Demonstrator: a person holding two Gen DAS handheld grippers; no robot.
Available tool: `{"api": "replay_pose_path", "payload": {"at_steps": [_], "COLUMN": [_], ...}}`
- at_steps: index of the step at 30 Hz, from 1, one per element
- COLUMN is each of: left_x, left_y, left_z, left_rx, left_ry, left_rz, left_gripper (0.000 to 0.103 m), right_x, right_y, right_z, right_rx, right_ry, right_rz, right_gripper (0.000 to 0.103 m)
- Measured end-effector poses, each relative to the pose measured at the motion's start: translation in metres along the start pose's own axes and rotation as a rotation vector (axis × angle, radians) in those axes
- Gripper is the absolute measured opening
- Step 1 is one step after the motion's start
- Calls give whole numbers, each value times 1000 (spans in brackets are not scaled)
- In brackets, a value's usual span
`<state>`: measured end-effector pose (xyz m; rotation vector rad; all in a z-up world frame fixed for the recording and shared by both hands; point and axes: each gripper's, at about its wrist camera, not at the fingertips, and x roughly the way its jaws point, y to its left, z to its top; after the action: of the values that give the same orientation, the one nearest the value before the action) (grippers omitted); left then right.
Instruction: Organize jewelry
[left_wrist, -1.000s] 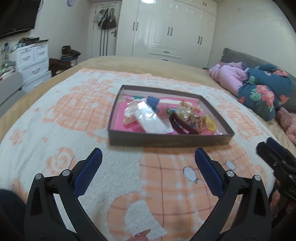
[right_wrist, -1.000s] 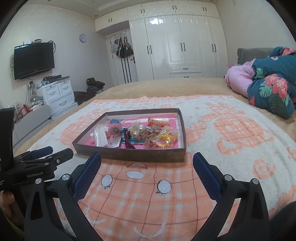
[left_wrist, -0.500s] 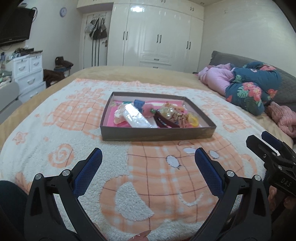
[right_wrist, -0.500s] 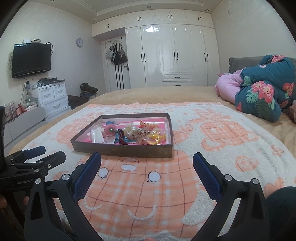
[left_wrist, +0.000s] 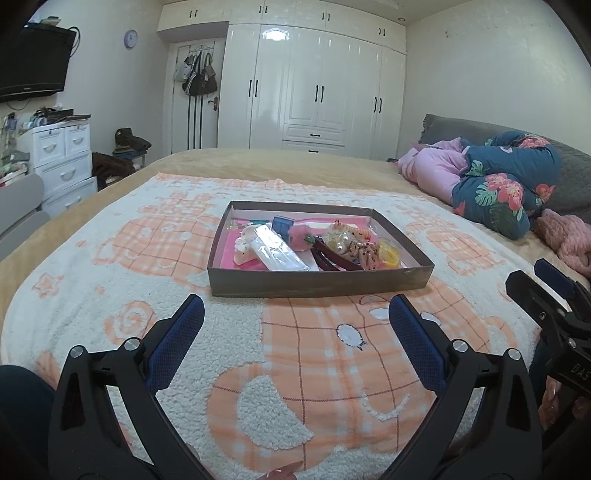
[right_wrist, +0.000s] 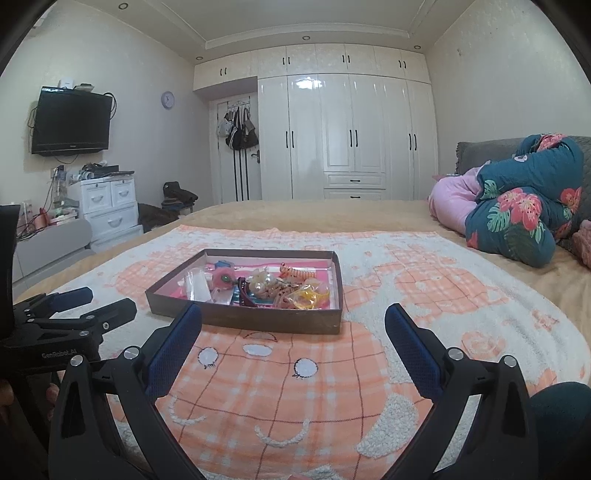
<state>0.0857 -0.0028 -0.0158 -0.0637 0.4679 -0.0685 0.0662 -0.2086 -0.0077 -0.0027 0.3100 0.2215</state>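
Note:
A shallow brown box (left_wrist: 317, 286) (right_wrist: 243, 319) with a pink lining lies in the middle of the bed blanket. It holds a clear packet (left_wrist: 279, 251), a dark red hair clip (left_wrist: 332, 258), a pearl and bead cluster (left_wrist: 347, 240) (right_wrist: 266, 282), a yellow piece (right_wrist: 310, 297) and a blue item (left_wrist: 282, 223). My left gripper (left_wrist: 295, 321) hangs open, short of the box's near wall, with nothing between its fingers. My right gripper (right_wrist: 293, 325) is open too, near the box's right front corner. Each gripper shows at the edge of the other's view.
An orange and white fleece blanket (left_wrist: 332, 369) covers the bed. A floral quilt and pink bedding (left_wrist: 495, 188) lie at the right. White wardrobes (right_wrist: 351, 136) stand behind, with a white drawer unit (right_wrist: 105, 206) and a wall TV (right_wrist: 70, 122) at the left.
Both grippers have drawn back from the box and tilted up, so the box looks smaller and more of the room shows. Both stay open. Nothing in the box has moved.

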Motion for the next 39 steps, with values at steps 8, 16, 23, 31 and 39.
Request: {"api": "replay_pose_path", "payload": {"at_steps": [8, 16, 23, 31, 39], "left_x": [-3, -3, -3, -4, -4], "left_y": [-1, 0, 0, -1, -1], "left_z": [2, 1, 2, 3, 3], "left_rx": [3, 1, 1, 1, 1], "left_ry": [-11, -14, -16, -18, -18], "left_rz": [-4, -4, -2, -5, -4], "left_gripper": [92, 92, 92, 92, 92], "right_x": [2, 6, 5, 5, 5], "right_y": [1, 2, 2, 2, 3], "right_z": [-1, -3, -3, -3, -3], "right_rx": [2, -2, -1, 0, 1], "right_ry": [8, 11, 9, 15, 10], "right_rz": [4, 9, 5, 2, 1], "right_gripper": [97, 97, 97, 97, 97]}}
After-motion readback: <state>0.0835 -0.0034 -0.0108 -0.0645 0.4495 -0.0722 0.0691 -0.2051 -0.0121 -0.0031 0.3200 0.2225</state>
